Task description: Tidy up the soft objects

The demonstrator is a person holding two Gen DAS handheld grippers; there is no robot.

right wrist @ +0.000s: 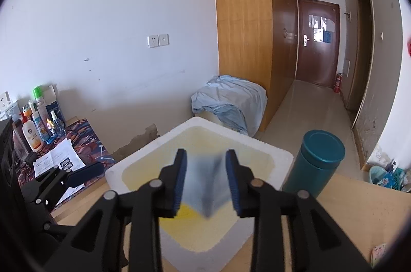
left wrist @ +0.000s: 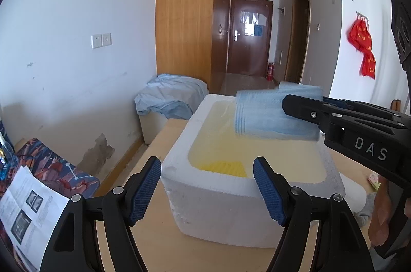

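Centre frame, your right gripper [right wrist: 205,179] stands part-open, blurred blue towel [right wrist: 203,184] between its jaws, over the foam box [right wrist: 272,151]; your left gripper [left wrist: 206,191] gapes wide, empty.

A light wooden table [right wrist: 359,215] carries a white foam box [left wrist: 218,205] near its middle. A teal flask [right wrist: 316,164] stands just right of the box, and a small patterned cloth [right wrist: 379,252] lies at the near right edge.
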